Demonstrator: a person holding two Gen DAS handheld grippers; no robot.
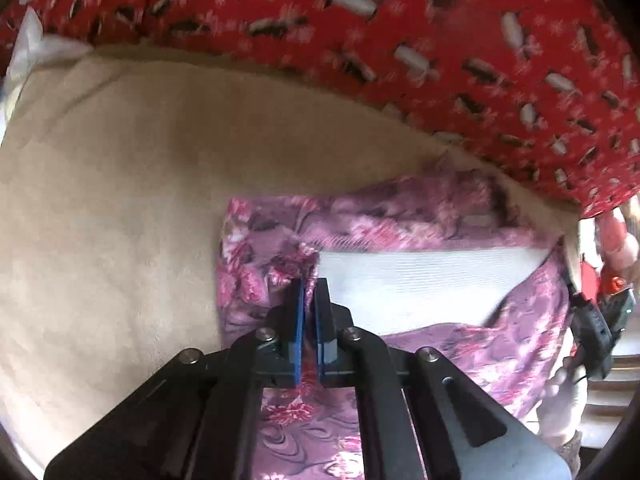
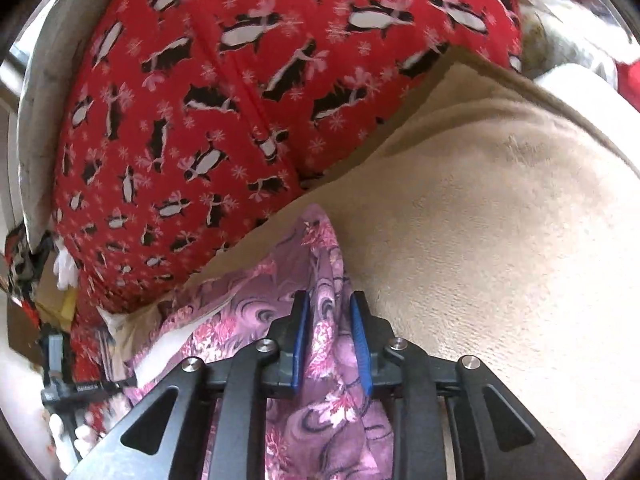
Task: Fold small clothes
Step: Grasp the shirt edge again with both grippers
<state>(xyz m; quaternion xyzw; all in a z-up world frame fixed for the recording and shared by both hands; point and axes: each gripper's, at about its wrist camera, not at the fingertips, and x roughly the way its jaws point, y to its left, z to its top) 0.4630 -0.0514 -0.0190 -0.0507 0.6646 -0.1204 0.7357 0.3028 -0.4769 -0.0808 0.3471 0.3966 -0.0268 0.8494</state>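
The left tool (image 1: 309,286) is sitting nearest the lens in its own view, its blue pads pressed together and pinching a bunched fold of the pink floral garment (image 1: 400,216). That garment is lying on a beige fleece blanket (image 1: 120,200), just right of the bare stretch of blanket, with its white inner lining (image 1: 420,280) showing as a pale band to the right of the pinched fold. Beyond the blanket, a red penguin-print fabric (image 1: 440,40) is spreading across the far side. At the far right edge, the right tool's black body is showing beside part of a person's hand, blurred.

In the right wrist view, the red penguin-print fabric (image 2: 200,120) is filling the left and upper part, the pink floral garment (image 2: 332,340) is running up the middle, and the beige fleece blanket (image 2: 500,220) is taking up the right. The right tool (image 2: 330,304) is standing with its blue pads partly spread, a ridge of the floral cloth lying between them; whether the pads are pressing on it I cannot tell
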